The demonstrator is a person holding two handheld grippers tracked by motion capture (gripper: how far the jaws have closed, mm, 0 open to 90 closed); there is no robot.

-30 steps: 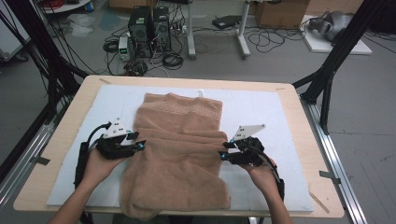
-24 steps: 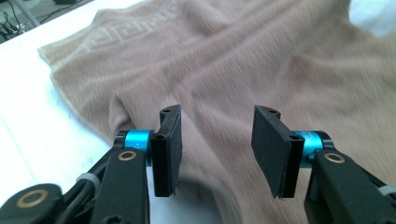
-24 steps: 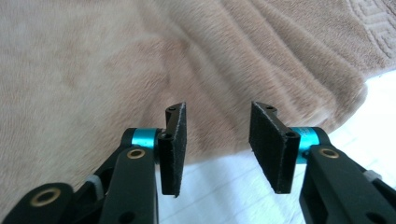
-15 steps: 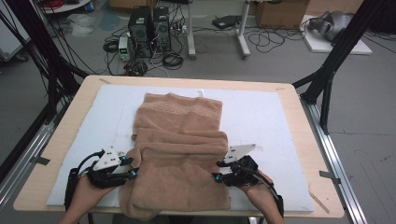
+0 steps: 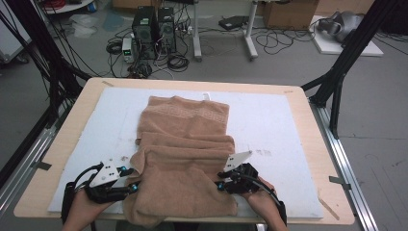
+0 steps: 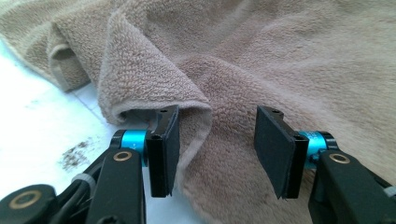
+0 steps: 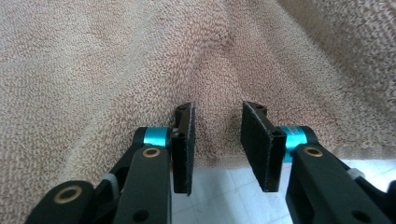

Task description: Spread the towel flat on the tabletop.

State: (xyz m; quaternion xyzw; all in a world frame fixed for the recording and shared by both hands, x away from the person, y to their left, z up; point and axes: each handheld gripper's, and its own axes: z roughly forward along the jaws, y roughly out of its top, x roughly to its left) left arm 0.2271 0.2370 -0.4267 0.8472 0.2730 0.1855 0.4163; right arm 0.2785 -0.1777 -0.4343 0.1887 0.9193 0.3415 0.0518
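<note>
Both hands have come back toward the near edge of the counter (image 5: pixel 308 144) since the earlier frames, and the towel's near part now lies bunched in folds between them.

Towel (image 5: pixel 185 144): tan terry, lying on the white mat (image 5: pixel 269 120) that covers the counter. Far end flat, near end doubled over and hanging at the front edge.

Left tool (image 5: pixel 132 186) (image 6: pixel 217 149): at the towel's left edge, low over the mat. Jaws have just been opening and stand apart. A curled fold of towel rests over one pad (image 6: pixel 163 154); the other pad is clear of the cloth.

Right tool (image 5: pixel 220 183) (image 7: pixel 217 144): at the towel's right edge. Jaws have just been closing but stand apart, a low ridge of towel between the pads, not pinched.

Dark specks on the mat beside the left tool (image 6: pixel 74 156).
</note>
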